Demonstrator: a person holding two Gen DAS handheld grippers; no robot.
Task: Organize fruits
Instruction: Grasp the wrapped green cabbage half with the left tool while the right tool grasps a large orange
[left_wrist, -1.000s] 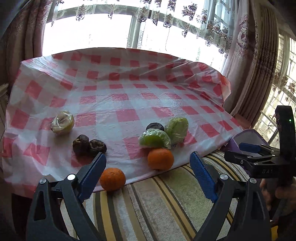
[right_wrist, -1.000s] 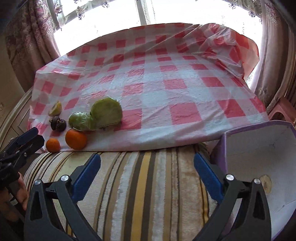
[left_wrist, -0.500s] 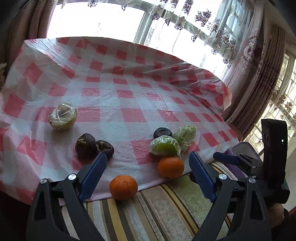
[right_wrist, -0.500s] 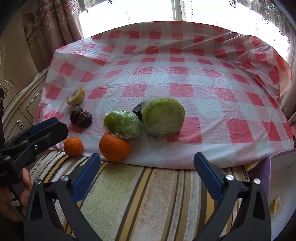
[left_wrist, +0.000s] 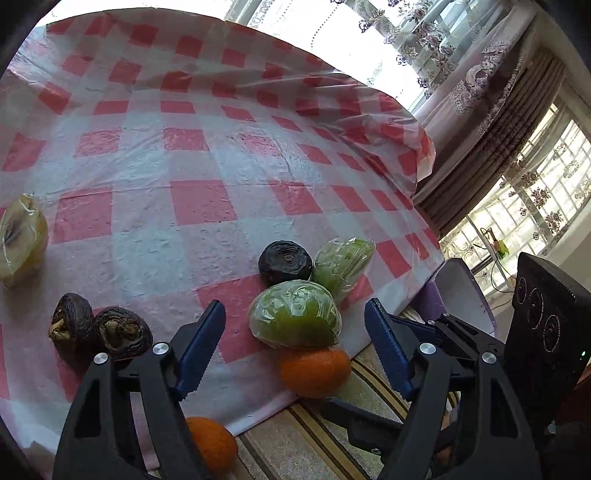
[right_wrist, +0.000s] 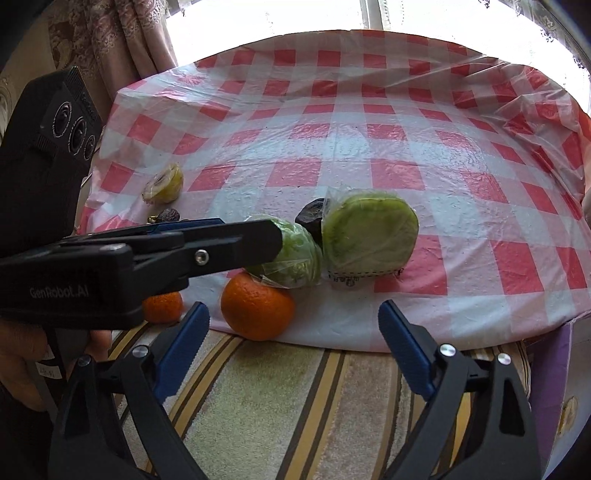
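Note:
My left gripper (left_wrist: 295, 317) hovers over the wrapped green fruit (left_wrist: 295, 314), its jaws closing with gaps on both sides of the fruit. A large orange (left_wrist: 314, 373) touches that fruit at the cloth's edge. From the right wrist view the left gripper (right_wrist: 258, 236) reaches in from the left, its tip beside the wrapped green fruit (right_wrist: 299, 254). My right gripper (right_wrist: 293, 317) is closing, nothing pressed; the large orange (right_wrist: 258, 306) lies just ahead between its fingers. A wrapped cut green half (right_wrist: 369, 236) stands to the right, a dark round fruit (right_wrist: 312, 218) behind.
A small orange (left_wrist: 212, 443), two wrinkled dark fruits (left_wrist: 96, 328) and a wrapped yellowish half (left_wrist: 22, 240) lie to the left on the red checked cloth (left_wrist: 207, 155). A purple box (left_wrist: 458, 291) sits at the right edge. A striped mat (right_wrist: 295, 398) lies in front.
Both grippers have come closer to the fruit cluster. The left one swung right, over the wrapped green fruit, and now crosses the right wrist view. Both pairs of jaws have narrowed.

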